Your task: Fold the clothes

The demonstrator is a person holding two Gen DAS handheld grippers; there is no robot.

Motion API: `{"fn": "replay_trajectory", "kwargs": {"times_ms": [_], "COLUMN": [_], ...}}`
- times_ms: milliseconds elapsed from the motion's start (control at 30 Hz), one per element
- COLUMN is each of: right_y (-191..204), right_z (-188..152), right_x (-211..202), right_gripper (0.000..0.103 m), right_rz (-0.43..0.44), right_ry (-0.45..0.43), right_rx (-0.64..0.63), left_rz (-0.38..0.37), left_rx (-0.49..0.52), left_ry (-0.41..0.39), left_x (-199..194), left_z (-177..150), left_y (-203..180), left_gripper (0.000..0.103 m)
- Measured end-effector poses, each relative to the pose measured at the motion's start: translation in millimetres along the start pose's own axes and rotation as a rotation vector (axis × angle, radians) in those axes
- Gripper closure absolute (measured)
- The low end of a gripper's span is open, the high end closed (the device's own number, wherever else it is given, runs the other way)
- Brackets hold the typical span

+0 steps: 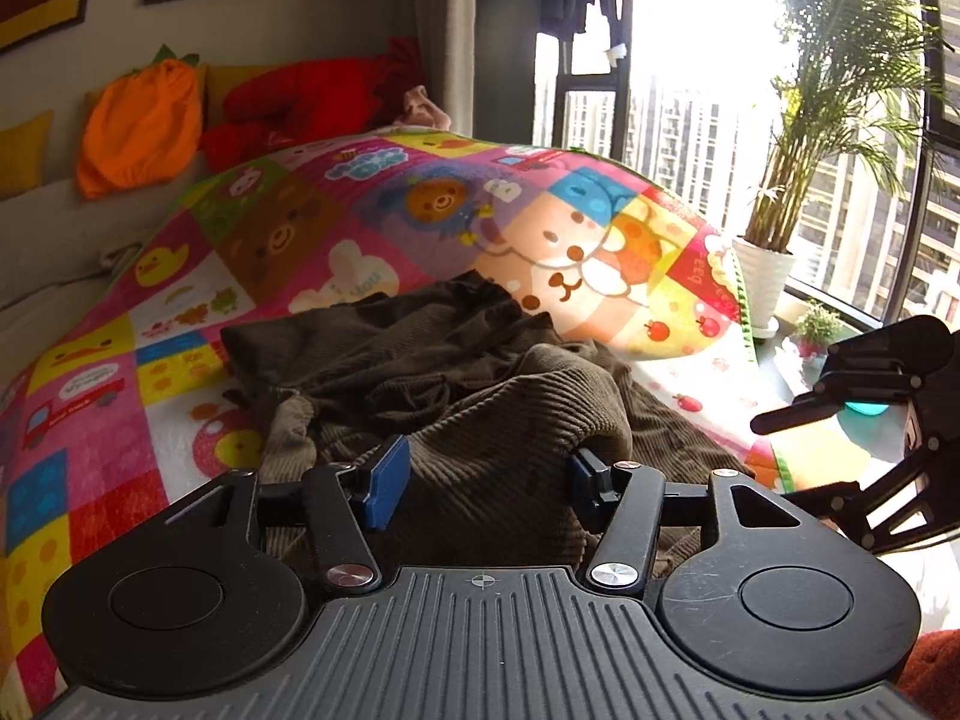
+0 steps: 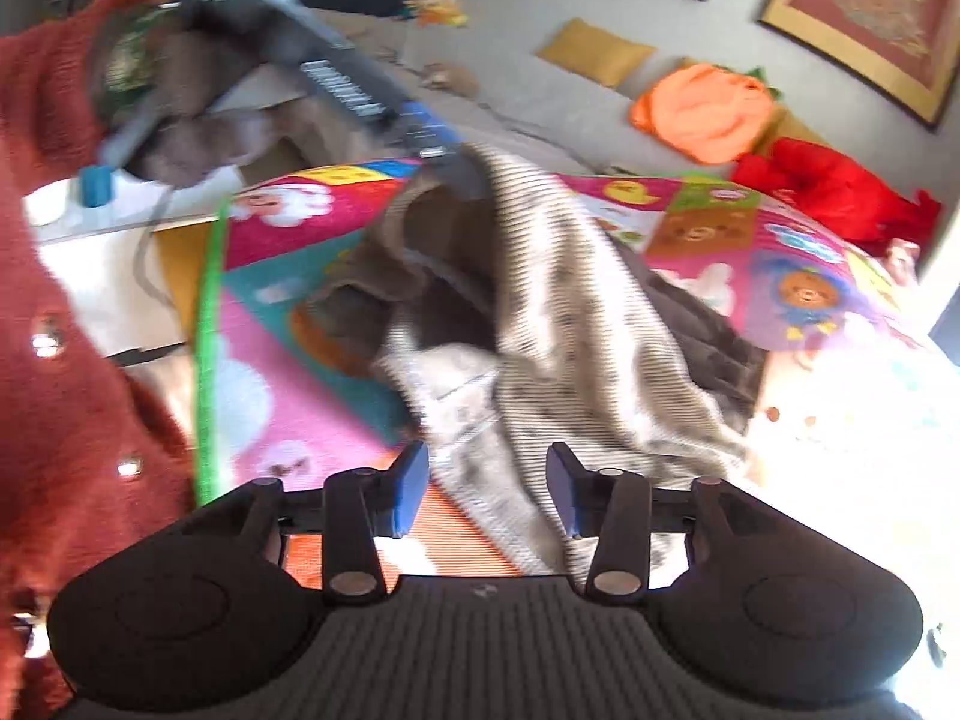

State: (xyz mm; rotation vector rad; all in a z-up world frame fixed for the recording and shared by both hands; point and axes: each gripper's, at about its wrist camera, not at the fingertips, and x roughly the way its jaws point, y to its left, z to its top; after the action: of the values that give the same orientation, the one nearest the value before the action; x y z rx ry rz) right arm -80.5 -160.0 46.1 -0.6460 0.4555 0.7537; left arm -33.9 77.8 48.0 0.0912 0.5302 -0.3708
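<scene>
We see the brown corduroy garment (image 1: 456, 372) lying crumpled in the middle of the patchwork blanket (image 1: 288, 228), which covers a couch. Our left tongs (image 1: 489, 480) stand open, a raised fold of corduroy between the blue pads (image 1: 387, 480); we cannot tell whether they touch it. Our right tongs (image 2: 487, 492) are open too, above the garment's near edge; that view is blurred. Bare blanket lies to the left and beyond the heap. Its green edge (image 1: 744, 312) drops off toward the potted palm (image 1: 774, 240) by the window.
</scene>
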Motion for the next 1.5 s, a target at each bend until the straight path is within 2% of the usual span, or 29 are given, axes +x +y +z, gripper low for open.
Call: {"fn": "replay_trajectory", "kwargs": {"times_ms": [33,167,267,367,433,533,567,600,667,767,800,900,1100,1233,1267,1300,1367,1500], "right_y": [-3.1,-14.1,-14.9,-25.2,-49.5,-77.2,-82.4,-86.7,-86.2,-73.4,-66.8,-40.1,15.9,52.0,56.0,54.2,37.6,-5.0], "right_z": [-3.0,-17.5,-24.5,-30.9,-39.0,-52.7,-58.0,-63.3,-70.7,-69.1,-66.2,-48.8,-8.3,10.4,13.9,18.3,28.0,39.6], "right_x": [9.7,58.1,77.4,77.2,64.2,44.1,37.0,30.4,18.1,11.0,8.7,8.9,38.5,67.2,72.9,74.0,66.7,32.9], "right_gripper": [0.057,0.057,0.057,0.086,0.086,0.086,0.077,0.063,0.06,0.058,0.057,0.051,0.05,0.05,0.057,0.079,0.099,0.103], "right_rz": [-0.028,-0.08,-0.146,-0.295,-0.371,-0.452,-0.465,-0.471,-0.434,-0.384,-0.359,-0.257,-0.016,0.068,0.06,0.046,0.02,-0.074], "right_ry": [0.01,0.089,0.088,0.081,0.092,0.112,0.121,0.125,0.109,0.09,0.068,0.0,-0.088,-0.107,-0.116,-0.137,-0.189,-0.299], "right_rx": [0.004,0.034,0.0,-0.023,0.053,0.149,0.173,0.198,0.245,0.24,0.227,0.161,0.055,-0.046,-0.058,-0.041,0.05,0.188], "left_rz": [0.021,0.114,0.213,0.364,0.41,0.431,0.412,0.381,0.274,0.144,0.126,0.111,0.06,0.044,0.049,0.055,0.07,0.16], "left_rx": [0.012,0.076,0.136,0.195,0.18,0.142,0.127,0.11,0.055,0.014,0.019,0.036,0.045,0.051,0.056,0.059,0.06,0.066], "left_ry": [0.023,0.108,0.149,0.121,0.088,0.057,0.052,0.049,0.052,0.056,0.058,0.076,0.107,0.106,0.109,0.111,0.117,0.136], "left_x": [3.9,19.7,27.5,14.9,-2.5,-30.2,-38.3,-43.5,-51.0,-50.1,-47.8,-33.8,-20.3,-22.1,-21.6,-19.9,-13.0,14.1], "left_z": [-8.1,-37.9,-46.8,-43.8,-38.1,-31.4,-30.4,-30.7,-31.9,-35.3,-35.7,-38.2,-43.6,-45.3,-46.5,-47.1,-49.9,-53.2], "left_y": [-2.2,-9.5,-0.5,16.7,30.1,42.3,43.3,43.0,41.7,31.0,26.0,13.7,-1.4,-6.2,-7.7,-8.5,-10.2,-12.3], "left_gripper": [0.032,0.029,0.025,0.023,0.012,0.007,0.007,0.007,0.007,0.006,0.006,0.005,0.005,0.004,0.004,0.003,0.003,0.002]}}
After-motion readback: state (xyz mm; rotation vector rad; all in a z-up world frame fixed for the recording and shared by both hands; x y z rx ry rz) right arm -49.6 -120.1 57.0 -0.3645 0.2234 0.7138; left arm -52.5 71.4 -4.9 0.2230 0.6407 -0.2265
